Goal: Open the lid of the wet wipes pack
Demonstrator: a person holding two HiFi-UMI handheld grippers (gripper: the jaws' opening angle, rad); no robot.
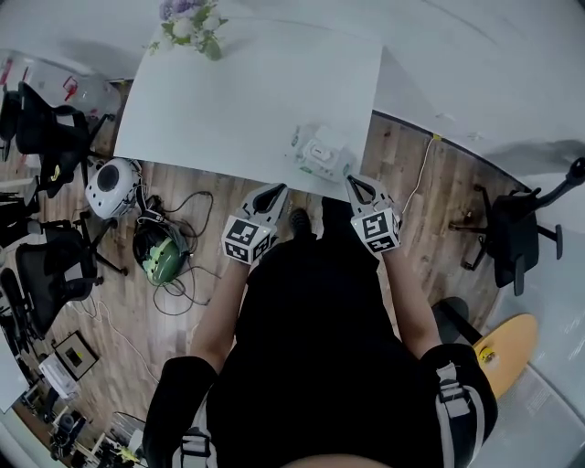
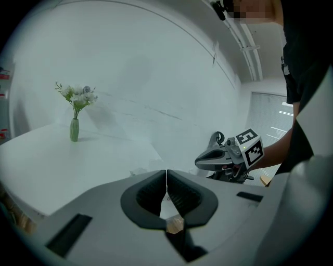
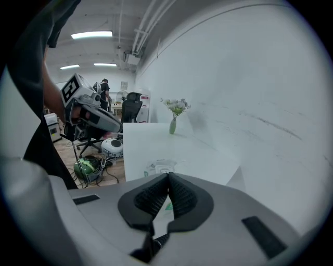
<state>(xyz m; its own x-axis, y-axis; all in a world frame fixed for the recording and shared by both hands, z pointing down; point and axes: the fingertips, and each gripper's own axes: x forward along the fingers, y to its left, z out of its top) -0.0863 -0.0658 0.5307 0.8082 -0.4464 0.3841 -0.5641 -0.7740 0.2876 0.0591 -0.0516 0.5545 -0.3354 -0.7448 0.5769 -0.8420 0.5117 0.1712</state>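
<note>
**Both tongs closed and empty, wipes pack sitting at the table edge**

So here's where we're at. The wet wipes pack [image 1: 320,152] is lying flat on the white table [image 1: 238,101], right up by the edge closest to us. From the head view it sits just past the tips of both tools, roughly between them.

Our left gripper [image 1: 271,192] has its jaws pressed together, tip to tip, with nothing pinched in them. It sits just short of the table edge, over the wooden floor [image 1: 430,210]. Same deal with our right gripper [image 1: 359,186]: jaws pressed together and empty. In the right gripper view the pack shows just beyond its tips, near them but not gripped. The white lid on top of the pack looks flat, but it's too small for us to be sure.

Other stuff around: a small green vase of flowers [image 1: 190,24] stands at the far end of the table, well away from the pack. Down on the floor to our left there's a white helmet [image 1: 112,187], a green helmet [image 1: 163,256] and a tangle of cables [image 1: 187,292]. A black office chair [image 1: 512,233] stands off to our right.
</note>
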